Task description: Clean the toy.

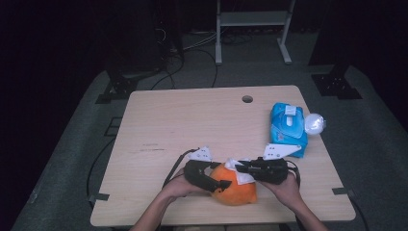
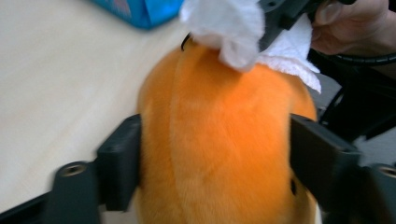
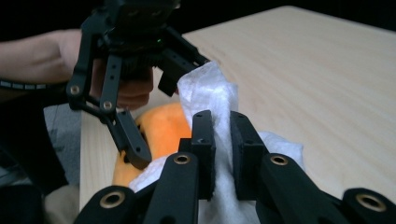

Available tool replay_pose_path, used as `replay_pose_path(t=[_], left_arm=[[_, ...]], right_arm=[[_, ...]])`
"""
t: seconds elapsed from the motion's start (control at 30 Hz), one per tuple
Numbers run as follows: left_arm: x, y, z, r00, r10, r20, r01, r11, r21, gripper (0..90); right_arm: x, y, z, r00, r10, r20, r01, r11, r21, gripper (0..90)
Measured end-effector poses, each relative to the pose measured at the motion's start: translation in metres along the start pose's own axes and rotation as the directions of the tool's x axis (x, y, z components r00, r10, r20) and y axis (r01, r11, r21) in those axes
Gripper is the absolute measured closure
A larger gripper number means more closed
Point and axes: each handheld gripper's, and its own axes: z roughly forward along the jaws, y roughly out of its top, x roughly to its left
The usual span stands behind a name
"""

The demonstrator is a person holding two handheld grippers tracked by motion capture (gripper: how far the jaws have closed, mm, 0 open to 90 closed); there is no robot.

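High view: the orange plush toy sits near the table's front edge, a little right of centre. Your left gripper reaches it from the left, your right gripper from the right, with a white tissue on top of the toy. A blue wipes pack lies near the right edge, and a white round object just beside it.

Left gripper view: your left gripper's jaws stand on either side of the toy, pads against its fur; it holds the toy. The tissue lies on the toy's far end.

Right gripper view: your right gripper is nearly closed, pinching the tissue between its pads. The toy is beneath, your left gripper astride it.
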Motion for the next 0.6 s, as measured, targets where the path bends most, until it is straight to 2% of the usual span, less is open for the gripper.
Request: replay_pose_path(t=[0.07,0.1,0.13,0.2,0.27,0.3,0.33,0.37,0.43,0.5,0.57,0.6], left_arm=[[-0.005,0.004,-0.002,0.9956,0.076,-0.055,-0.078,0.9966,-0.025,30.9],[-0.008,0.006,-0.004,0.9876,0.122,-0.099,-0.126,0.9912,-0.039,31.4],[-0.010,0.008,-0.005,0.9732,0.176,-0.148,-0.185,0.9812,-0.054,31.9],[-0.011,0.007,-0.005,0.9653,0.202,-0.165,-0.213,0.9757,-0.052,32.2],[-0.009,0.004,-0.004,0.9646,0.210,-0.160,-0.220,0.9742,-0.049,31.0],[-0.006,0.002,-0.004,0.9680,0.198,-0.154,-0.208,0.9770,-0.049,29.6],[-0.003,0.000,-0.004,0.9783,0.158,-0.134,-0.166,0.9847,-0.053,26.8],[-0.001,-0.001,-0.006,0.9846,0.131,-0.116,-0.138,0.9891,-0.051,22.8],[0.003,-0.001,-0.008,0.9918,0.080,-0.100,-0.086,0.9944,-0.060,16.7],[0.008,0.000,-0.009,0.9948,0.009,-0.101,-0.014,0.9982,-0.057,9.8],[0.013,-0.002,-0.010,0.9942,-0.039,-0.100,0.034,0.9981,-0.052,7.8],[0.015,-0.004,-0.009,0.9945,-0.064,-0.083,0.061,0.9971,-0.047,7.8]], right_arm=[[0.003,0.006,-0.002,0.9997,-0.016,0.018,0.017,1.000,-0.019,80.8],[0.005,0.008,-0.003,0.9991,-0.031,0.031,0.031,0.999,-0.023,80.7],[0.006,0.009,-0.004,0.9976,-0.048,0.050,0.050,0.998,-0.025,80.7],[0.005,0.010,-0.007,0.9962,-0.049,0.073,0.051,0.998,-0.030,80.8],[-0.002,0.007,-0.008,0.9947,-0.039,0.096,0.040,0.999,-0.016,80.8],[-0.005,0.005,-0.008,0.9933,-0.035,0.110,0.036,0.999,-0.009,80.7],[-0.011,0.002,-0.009,0.9927,-0.011,0.120,0.012,1.000,-0.001,80.7],[-0.017,-0.003,-0.010,0.9932,0.025,0.114,-0.025,1.000,0.003,80.7],[-0.020,-0.007,-0.012,0.9933,0.047,0.105,-0.047,0.999,-0.003,80.9],[-0.016,-0.007,-0.012,0.9934,0.025,0.112,-0.026,1.000,0.007,81.0],[-0.012,-0.007,-0.010,0.9938,0.010,0.111,-0.011,1.000,0.009,81.0],[-0.011,-0.007,-0.009,0.9946,0.007,0.103,-0.007,1.000,0.005,81.0]])
